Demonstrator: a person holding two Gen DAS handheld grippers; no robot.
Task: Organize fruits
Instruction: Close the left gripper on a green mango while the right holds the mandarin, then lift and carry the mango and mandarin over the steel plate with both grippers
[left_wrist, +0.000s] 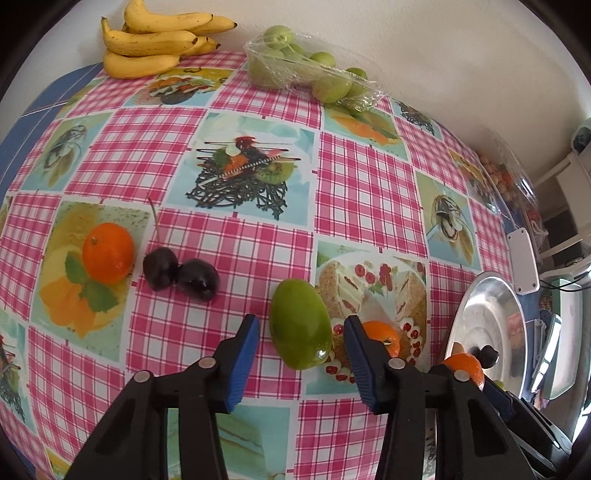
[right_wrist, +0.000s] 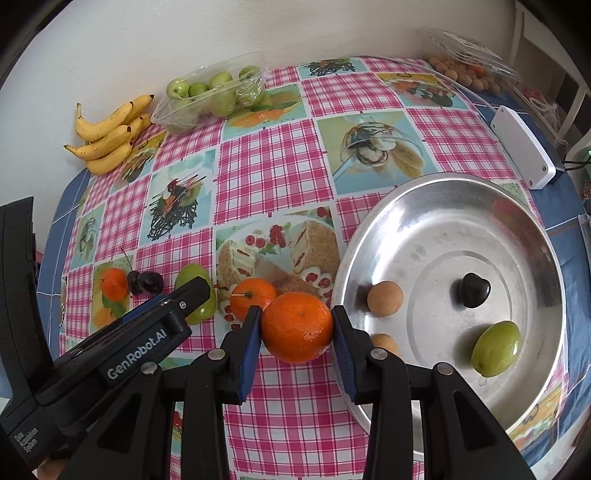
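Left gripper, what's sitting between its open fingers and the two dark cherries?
Only bare checked tablecloth between left gripper and cherries, per the left wrist view.

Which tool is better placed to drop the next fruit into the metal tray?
Right. The right tool already grips a tangerine beside the metal tray's rim; the left tool is open, straddling a green fruit.

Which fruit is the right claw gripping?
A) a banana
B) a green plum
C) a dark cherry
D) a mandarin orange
D: in the right wrist view the right claw is closed on a mandarin orange, with a blue pad pressed to each side of it, beside the rim of the metal tray.
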